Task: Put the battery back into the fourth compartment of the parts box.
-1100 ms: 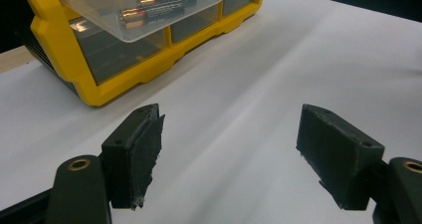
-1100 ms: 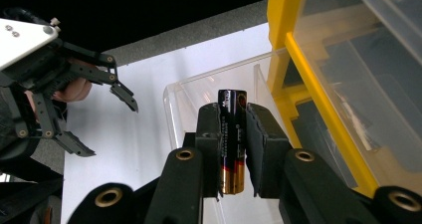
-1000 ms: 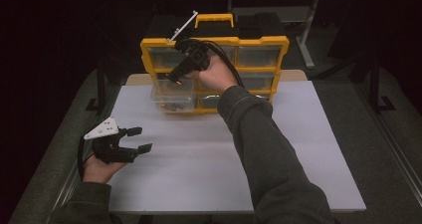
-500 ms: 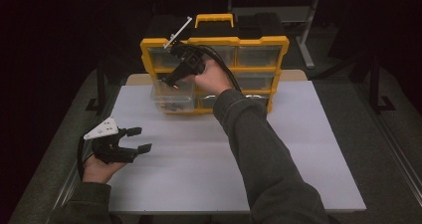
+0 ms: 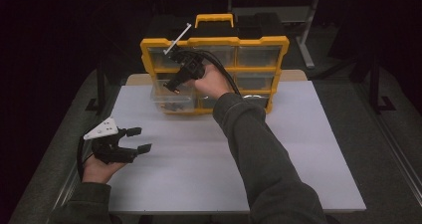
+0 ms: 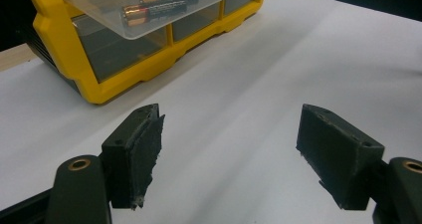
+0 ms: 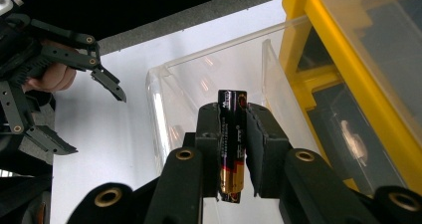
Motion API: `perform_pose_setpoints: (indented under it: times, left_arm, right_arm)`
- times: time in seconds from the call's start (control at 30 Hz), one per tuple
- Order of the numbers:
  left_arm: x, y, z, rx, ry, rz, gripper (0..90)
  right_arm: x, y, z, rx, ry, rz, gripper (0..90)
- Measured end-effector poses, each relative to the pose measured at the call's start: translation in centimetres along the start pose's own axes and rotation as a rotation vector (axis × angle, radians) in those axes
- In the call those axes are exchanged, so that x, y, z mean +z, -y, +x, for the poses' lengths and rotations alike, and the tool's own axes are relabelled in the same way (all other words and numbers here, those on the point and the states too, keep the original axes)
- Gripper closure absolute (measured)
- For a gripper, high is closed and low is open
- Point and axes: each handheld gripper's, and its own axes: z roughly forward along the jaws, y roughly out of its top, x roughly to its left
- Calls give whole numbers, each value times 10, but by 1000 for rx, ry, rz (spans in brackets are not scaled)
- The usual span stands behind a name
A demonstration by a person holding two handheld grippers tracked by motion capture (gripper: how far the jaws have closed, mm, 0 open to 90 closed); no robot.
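A yellow organizer case (image 5: 214, 41) stands upright at the back of the white table. One clear drawer (image 5: 169, 102) is pulled out at its lower left, and two batteries (image 6: 160, 2) lie in it. My right gripper (image 5: 172, 88) hovers just above that drawer, pointing down. In the right gripper view it (image 7: 232, 149) is shut on a black and gold battery (image 7: 231, 134) held upright over the clear drawer (image 7: 199, 79). Near the table's left edge, my left gripper (image 5: 139, 140) rests low and open; nothing lies between its pads (image 6: 137, 152).
The white table top (image 5: 298, 144) stretches to the right and front of the case. The case's other drawers (image 5: 259, 57) are pushed in. Dark floor and a table frame lie behind the case. The left gripper (image 7: 94, 122) is seen beyond the drawer.
The right gripper has sunk slightly down and left toward the open drawer, still holding the battery. The left gripper has stayed put.
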Motion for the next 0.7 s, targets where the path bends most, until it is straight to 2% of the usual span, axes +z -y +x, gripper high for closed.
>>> perform_pose_setpoints:
  times: [0.23, 0.33, 0.7]
  left_arm:
    - [-1, 0, 1, 1, -1, 2, 255]
    - [-1, 0, 1, 1, -1, 3, 255]
    - [0, 0, 1, 3, 1, 3, 255]
  right_arm:
    - [4, 2, -1, 3, -9, 6, 750]
    - [3, 2, -2, 16, -6, -5, 708]
    - [-3, 9, -1, 22, -18, -17, 727]
